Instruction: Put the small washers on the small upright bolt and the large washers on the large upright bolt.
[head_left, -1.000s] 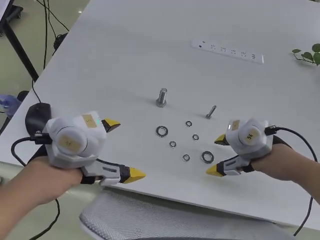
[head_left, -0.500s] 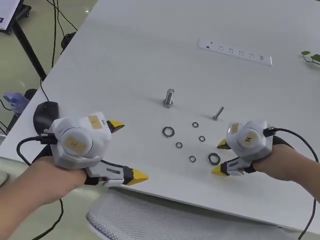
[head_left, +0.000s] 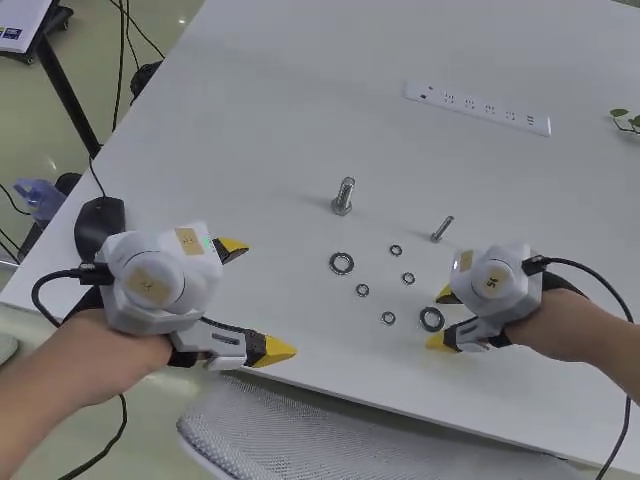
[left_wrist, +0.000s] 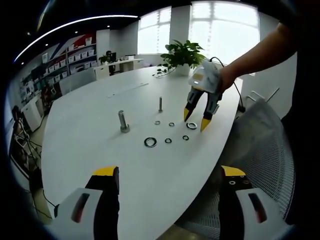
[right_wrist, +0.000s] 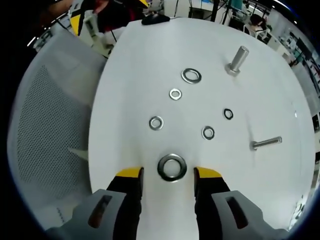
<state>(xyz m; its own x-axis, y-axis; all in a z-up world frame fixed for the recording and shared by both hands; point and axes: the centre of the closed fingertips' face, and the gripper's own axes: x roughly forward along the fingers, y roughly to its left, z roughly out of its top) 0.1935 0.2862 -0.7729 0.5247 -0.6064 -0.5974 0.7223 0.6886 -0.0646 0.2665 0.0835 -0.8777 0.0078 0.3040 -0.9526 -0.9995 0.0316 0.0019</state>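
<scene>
Since my right tongs (head_left: 441, 318) have moved in over the last second, the nearest large washer (right_wrist: 172, 167) now lies flat on the desk (head_left: 300, 100) between their 2 spread tips, not yet gripped. My left tongs (head_left: 253, 298) hover apart and empty at the desk's near edge. All 6 washers lie loose short of the large upright bolt (head_left: 343, 195) and small bolt (head_left: 441, 229), so closing on this 1 appears next.

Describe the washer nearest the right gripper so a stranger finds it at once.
On the white table, look at the right gripper. Between its open yellow-tipped jaws lies a large washer. The only other large washer lies near the big bolt; the other four washers are small.
</scene>
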